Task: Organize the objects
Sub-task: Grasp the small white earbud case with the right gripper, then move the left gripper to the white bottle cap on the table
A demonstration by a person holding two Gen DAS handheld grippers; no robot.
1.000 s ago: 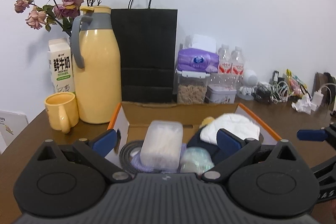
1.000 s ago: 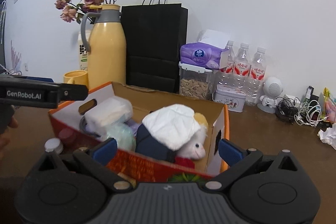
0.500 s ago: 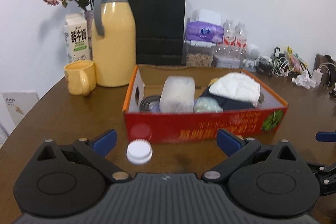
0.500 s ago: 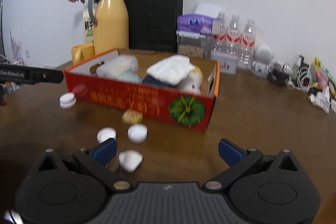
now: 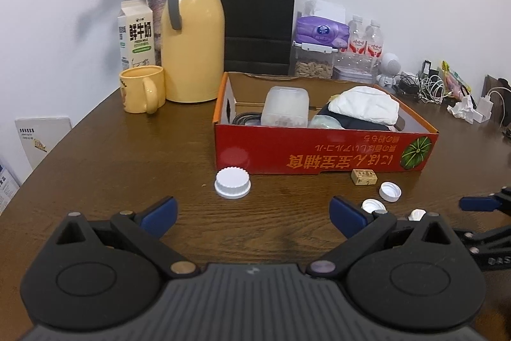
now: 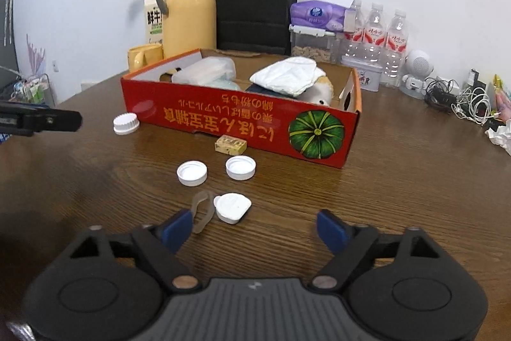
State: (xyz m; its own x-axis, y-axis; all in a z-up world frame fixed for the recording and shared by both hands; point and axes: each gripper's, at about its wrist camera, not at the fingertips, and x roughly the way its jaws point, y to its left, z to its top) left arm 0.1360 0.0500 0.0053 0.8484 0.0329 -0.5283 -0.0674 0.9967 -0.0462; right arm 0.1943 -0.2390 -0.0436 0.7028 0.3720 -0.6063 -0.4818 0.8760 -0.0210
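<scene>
A red cardboard box (image 5: 322, 151) (image 6: 242, 120) holds a clear plastic tub (image 5: 285, 111), a white cloth (image 5: 364, 107) and a plush toy (image 6: 319, 91). On the table in front of it lie a large ridged white lid (image 5: 232, 183) (image 6: 125, 123), two small white caps (image 6: 191, 173) (image 6: 240, 167), a white teardrop lid (image 6: 232, 207), a clear plastic loop (image 6: 202, 210) and a small tan block (image 6: 230, 144) (image 5: 364, 176). My left gripper (image 5: 252, 214) is open and empty, short of the large lid. My right gripper (image 6: 255, 227) is open and empty, just short of the teardrop lid.
Behind the box stand a yellow thermos (image 5: 191, 34), yellow mug (image 5: 142, 89), milk carton (image 5: 135, 34), black paper bag (image 5: 258, 15), tissue pack (image 5: 321, 32), water bottles (image 6: 383, 40) and tangled cables (image 6: 466, 101). The table edge (image 5: 48, 155) runs at the left.
Both grippers have pulled back and away from the box. The loose lids and the block on the table in front of it have come into view. Both stay open.
</scene>
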